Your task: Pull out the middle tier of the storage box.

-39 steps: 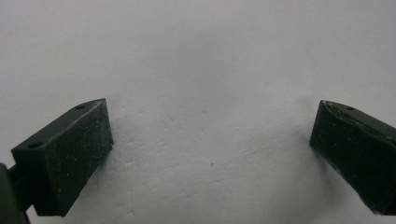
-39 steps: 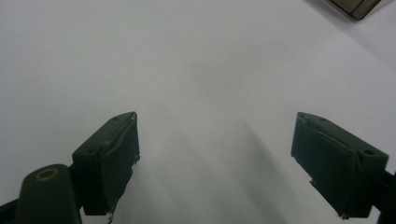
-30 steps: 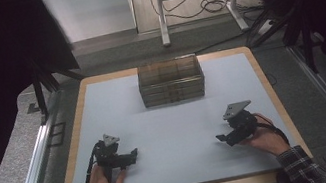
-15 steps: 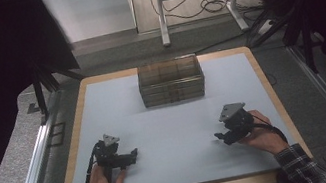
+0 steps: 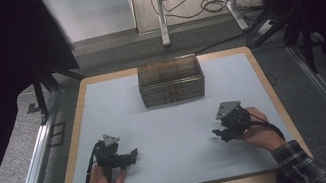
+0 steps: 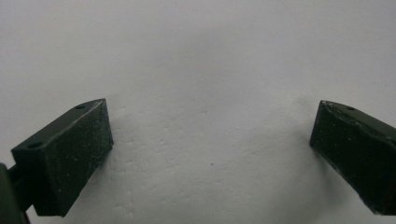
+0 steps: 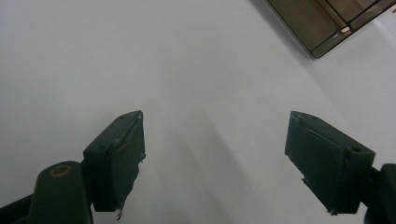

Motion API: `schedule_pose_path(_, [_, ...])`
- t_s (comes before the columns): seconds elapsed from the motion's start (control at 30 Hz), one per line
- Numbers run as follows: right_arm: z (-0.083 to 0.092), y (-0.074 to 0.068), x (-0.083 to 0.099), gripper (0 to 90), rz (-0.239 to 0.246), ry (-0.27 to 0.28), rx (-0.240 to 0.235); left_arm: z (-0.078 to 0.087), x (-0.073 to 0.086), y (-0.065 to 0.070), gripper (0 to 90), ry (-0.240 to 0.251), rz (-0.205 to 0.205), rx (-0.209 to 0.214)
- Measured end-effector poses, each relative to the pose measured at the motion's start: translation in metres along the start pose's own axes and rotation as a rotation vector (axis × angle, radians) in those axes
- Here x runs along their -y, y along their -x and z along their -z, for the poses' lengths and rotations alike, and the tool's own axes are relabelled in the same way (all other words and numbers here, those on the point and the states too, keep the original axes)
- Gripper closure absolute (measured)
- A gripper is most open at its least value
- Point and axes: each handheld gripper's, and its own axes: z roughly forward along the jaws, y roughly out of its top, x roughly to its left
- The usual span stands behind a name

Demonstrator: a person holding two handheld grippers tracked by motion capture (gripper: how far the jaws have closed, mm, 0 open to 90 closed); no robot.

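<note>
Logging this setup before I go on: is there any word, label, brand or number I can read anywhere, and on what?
None can be read.
The tinted drawer box bears no legible label in the high view.
The white mat is blank.
The left gripper and right gripper show plain black jaws, both wide apart, unmarked.

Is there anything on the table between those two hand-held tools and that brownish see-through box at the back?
Nothing visible. The white table top lies bare between the left tool, the right tool and the translucent brown box. Both tools are open and hold nothing.
</note>
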Motion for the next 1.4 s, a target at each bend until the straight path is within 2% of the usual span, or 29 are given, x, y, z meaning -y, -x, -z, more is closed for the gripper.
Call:
schedule_pose_path(0.67, [-0.013, -0.004, -0.014, 22.0, 0.124, -0.025, 0.084, 0.000, 0.000, 0.000, 0.0, 0.000, 0.000, 0.000])
schedule_pose_path(1.4, [-0.024, -0.004, -0.030, 21.2, 0.177, -0.024, 0.147, 0.000, 0.000, 0.000, 0.0, 0.000, 0.000, 0.000])
